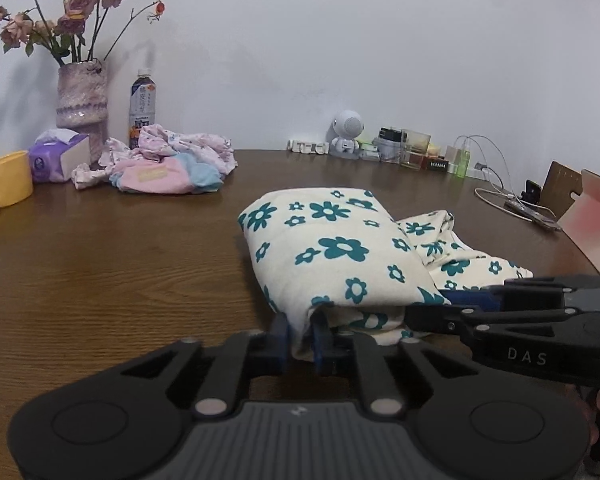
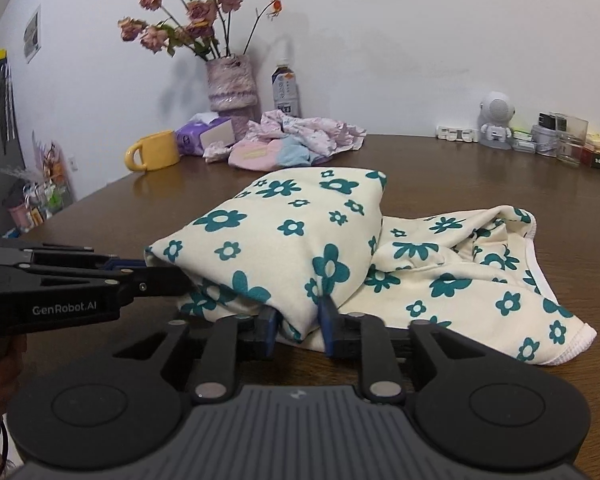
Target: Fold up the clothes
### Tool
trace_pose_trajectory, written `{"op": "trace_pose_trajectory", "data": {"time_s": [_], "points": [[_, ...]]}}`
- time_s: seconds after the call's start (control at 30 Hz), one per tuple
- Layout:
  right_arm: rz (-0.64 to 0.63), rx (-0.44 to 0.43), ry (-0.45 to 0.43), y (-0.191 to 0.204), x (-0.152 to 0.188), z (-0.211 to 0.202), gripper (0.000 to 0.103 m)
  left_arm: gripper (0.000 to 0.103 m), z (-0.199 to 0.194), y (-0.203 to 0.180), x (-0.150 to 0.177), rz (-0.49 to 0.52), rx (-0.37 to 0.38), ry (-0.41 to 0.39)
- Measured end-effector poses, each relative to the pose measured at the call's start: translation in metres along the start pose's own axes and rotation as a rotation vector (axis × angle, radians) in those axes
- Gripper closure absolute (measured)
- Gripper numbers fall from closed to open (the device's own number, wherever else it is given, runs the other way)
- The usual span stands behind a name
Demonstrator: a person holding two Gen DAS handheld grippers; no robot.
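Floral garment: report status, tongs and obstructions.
Left tongs and right tongs shut on floral garment. Half-folded on table. Nothing in the way.

Left gripper [image 1: 302, 334], right gripper [image 2: 298, 326]: fingers pinched, side by side.

A lived-in home: on the wooden table [image 1: 100, 264], a vase of dried roses [image 1: 82, 100] stands beside a yellow mug [image 1: 8, 184] and tissue pack [image 1: 58, 156].
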State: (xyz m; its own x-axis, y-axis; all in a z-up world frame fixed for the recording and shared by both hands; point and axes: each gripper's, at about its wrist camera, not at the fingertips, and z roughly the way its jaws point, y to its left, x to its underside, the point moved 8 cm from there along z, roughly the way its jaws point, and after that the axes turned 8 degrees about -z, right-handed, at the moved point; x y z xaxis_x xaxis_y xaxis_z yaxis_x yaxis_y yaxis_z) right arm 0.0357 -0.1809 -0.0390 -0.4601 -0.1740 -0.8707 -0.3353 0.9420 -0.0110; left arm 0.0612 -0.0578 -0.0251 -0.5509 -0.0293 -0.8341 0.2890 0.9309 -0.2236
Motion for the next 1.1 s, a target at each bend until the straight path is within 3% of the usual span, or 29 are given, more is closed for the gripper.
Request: {"op": "trace_pose_trajectory", "data": {"time_s": [0.07,0.13,0.23,0.33,0.7,0.83,0.97,1.1], "points": [[0.016,-0.023,-0.01,-0.001,-0.005,-0.01,0.06,0.073,-0.007,0.0,-0.003,-0.001,0.015,-0.01],[0.049,-0.046,-0.024,-0.004,-0.012,-0.023,0.057,0.041,-0.019,-0.001,-0.01,-0.01,0.047,-0.043],[0.115,-0.066,-0.067,-0.013,-0.025,-0.04,0.042,0.029,-0.036,-0.002,-0.023,-0.023,0.085,-0.099],[0.133,-0.036,-0.085,-0.023,-0.037,-0.034,0.041,0.02,-0.032,0.001,-0.04,-0.06,0.083,-0.116],[0.247,-0.014,-0.019,-0.04,-0.034,0.025,0.049,0.023,0.024,0.032,-0.045,-0.33,0.105,0.039],[0.259,-0.012,-0.004,-0.04,-0.03,0.031,0.057,0.051,0.034,0.037,-0.04,-0.38,0.146,0.062],[0.268,-0.009,-0.002,-0.038,-0.03,0.033,0.061,0.056,0.037,0.038,-0.038,-0.408,0.164,0.064],[0.299,-0.024,-0.009,-0.038,-0.027,0.034,0.066,0.069,0.037,0.037,-0.036,-0.402,0.171,0.054]]}}
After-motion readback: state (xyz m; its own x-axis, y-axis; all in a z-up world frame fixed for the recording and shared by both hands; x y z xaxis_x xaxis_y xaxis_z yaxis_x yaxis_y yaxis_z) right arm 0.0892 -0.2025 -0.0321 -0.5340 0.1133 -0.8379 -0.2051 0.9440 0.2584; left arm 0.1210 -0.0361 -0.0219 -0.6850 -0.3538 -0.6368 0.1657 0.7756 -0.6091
